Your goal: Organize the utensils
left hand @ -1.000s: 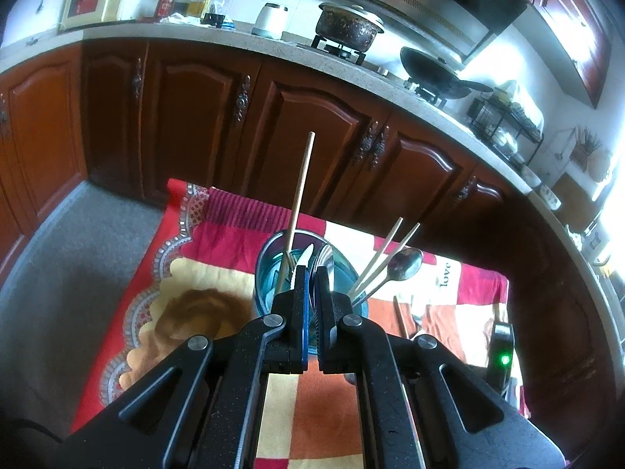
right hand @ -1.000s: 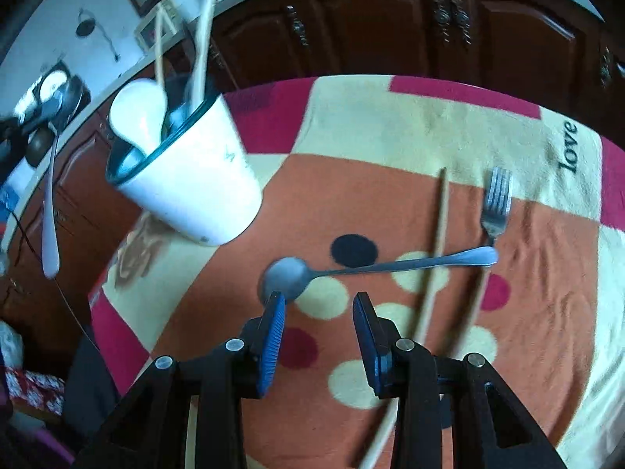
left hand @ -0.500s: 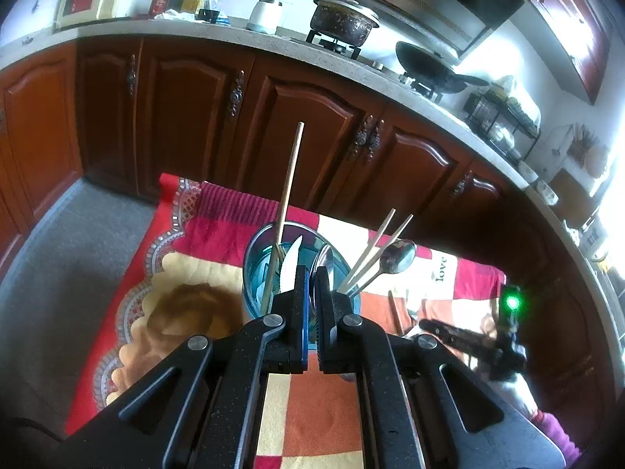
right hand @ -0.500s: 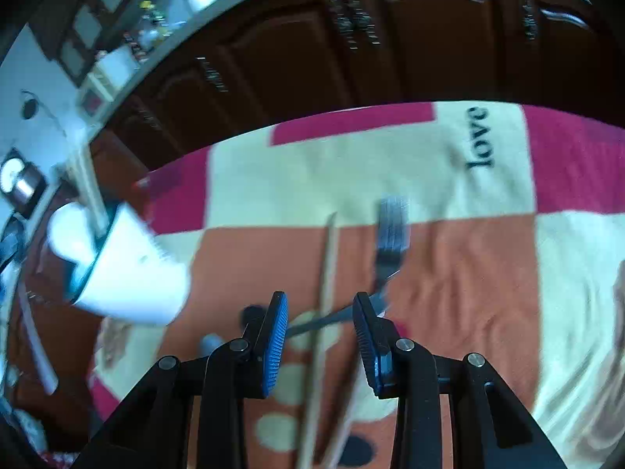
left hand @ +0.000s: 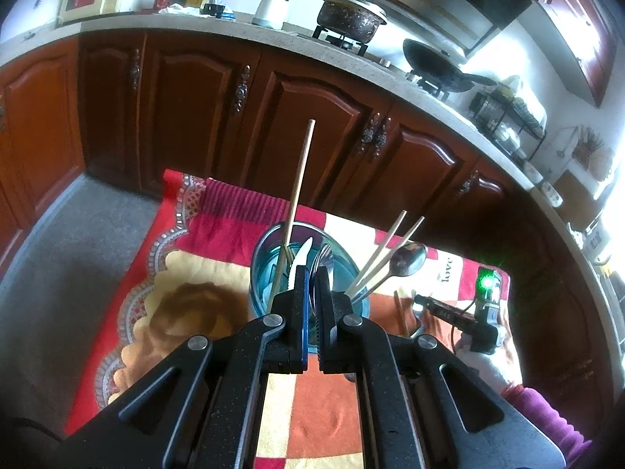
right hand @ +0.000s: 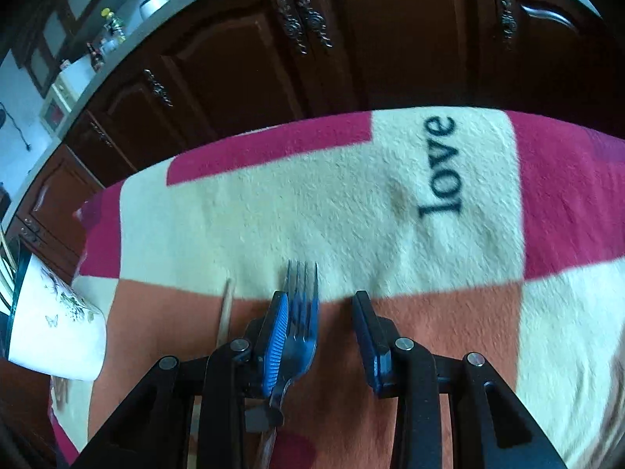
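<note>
A white cup with a blue inside point(left hand: 269, 269) stands on the patterned cloth and holds chopsticks point(left hand: 299, 191), a knife point(left hand: 299, 260) and a spoon point(left hand: 406, 260). My left gripper point(left hand: 311, 277) hovers just in front of the cup, jaws nearly together, with nothing seen between them. My right gripper point(right hand: 320, 308) is open low over the cloth, with a metal fork point(right hand: 300, 305) lying between its fingers, close against the left finger point(right hand: 275, 336). A chopstick point(right hand: 224, 316) lies left of the fork. The cup also shows at the left edge of the right wrist view point(right hand: 54, 336).
The table is covered with a red, cream and orange cloth point(right hand: 351, 203) printed with "love". Dark wooden cabinets point(left hand: 273, 117) stand behind the table, with a counter, pot and wok above. My right gripper shows in the left wrist view point(left hand: 449, 312), right of the cup.
My right gripper moved right and forward from the spoon to the fork and dropped low around it. My left gripper stayed at the cup.
</note>
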Tool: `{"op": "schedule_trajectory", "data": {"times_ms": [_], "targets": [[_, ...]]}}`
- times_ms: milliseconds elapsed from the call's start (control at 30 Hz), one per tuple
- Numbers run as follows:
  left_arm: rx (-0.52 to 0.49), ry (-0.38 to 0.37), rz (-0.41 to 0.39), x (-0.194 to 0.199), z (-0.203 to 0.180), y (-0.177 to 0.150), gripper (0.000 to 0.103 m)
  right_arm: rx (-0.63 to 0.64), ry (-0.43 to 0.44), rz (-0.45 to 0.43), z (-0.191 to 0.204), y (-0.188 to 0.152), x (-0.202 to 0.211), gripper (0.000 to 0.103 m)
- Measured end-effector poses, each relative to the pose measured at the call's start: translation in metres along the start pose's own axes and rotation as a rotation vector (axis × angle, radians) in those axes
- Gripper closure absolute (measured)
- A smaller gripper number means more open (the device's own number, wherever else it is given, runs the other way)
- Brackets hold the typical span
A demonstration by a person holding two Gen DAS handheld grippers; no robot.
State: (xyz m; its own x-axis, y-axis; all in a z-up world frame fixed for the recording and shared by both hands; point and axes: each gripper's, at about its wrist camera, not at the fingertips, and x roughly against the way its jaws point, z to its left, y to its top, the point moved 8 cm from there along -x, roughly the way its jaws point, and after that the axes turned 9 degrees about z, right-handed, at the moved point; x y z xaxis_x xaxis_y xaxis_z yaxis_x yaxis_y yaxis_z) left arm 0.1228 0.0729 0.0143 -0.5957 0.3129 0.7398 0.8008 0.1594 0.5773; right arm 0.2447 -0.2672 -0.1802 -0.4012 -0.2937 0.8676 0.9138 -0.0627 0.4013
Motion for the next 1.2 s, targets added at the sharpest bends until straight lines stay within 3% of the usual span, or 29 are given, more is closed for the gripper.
{"op": "schedule_trajectory", "data": {"times_ms": [133,233,300,400,600,1000,1200], "targets": [[0.0,-0.004,0.007,-0.006,-0.003,0.001,0.102,0.07,0.022,0.019,0.017,0.0,-0.005,0.084],[-0.004,-0.013,0.009,-0.008,-0.007,0.003,0.102,0.129,0.016,0.026,0.026,-0.006,-0.002,0.085],[-0.006,-0.015,0.01,-0.008,-0.008,0.003,0.102,0.135,0.017,0.004,0.024,-0.006,0.006,0.098],[-0.008,-0.016,0.01,-0.009,-0.009,0.004,0.102,0.116,0.028,-0.018,0.019,-0.007,0.019,0.101],[-0.008,-0.015,0.003,-0.007,-0.009,0.003,0.102,0.122,0.038,-0.057,0.014,-0.02,0.049,0.101],[0.0,-0.012,-0.041,0.011,-0.009,0.008,0.102,0.168,0.035,-0.272,0.048,-0.02,0.15,0.101],[-0.01,-0.016,-0.054,0.018,-0.013,0.007,0.102,0.197,0.04,-0.34,0.064,-0.021,0.185,0.101]]}}
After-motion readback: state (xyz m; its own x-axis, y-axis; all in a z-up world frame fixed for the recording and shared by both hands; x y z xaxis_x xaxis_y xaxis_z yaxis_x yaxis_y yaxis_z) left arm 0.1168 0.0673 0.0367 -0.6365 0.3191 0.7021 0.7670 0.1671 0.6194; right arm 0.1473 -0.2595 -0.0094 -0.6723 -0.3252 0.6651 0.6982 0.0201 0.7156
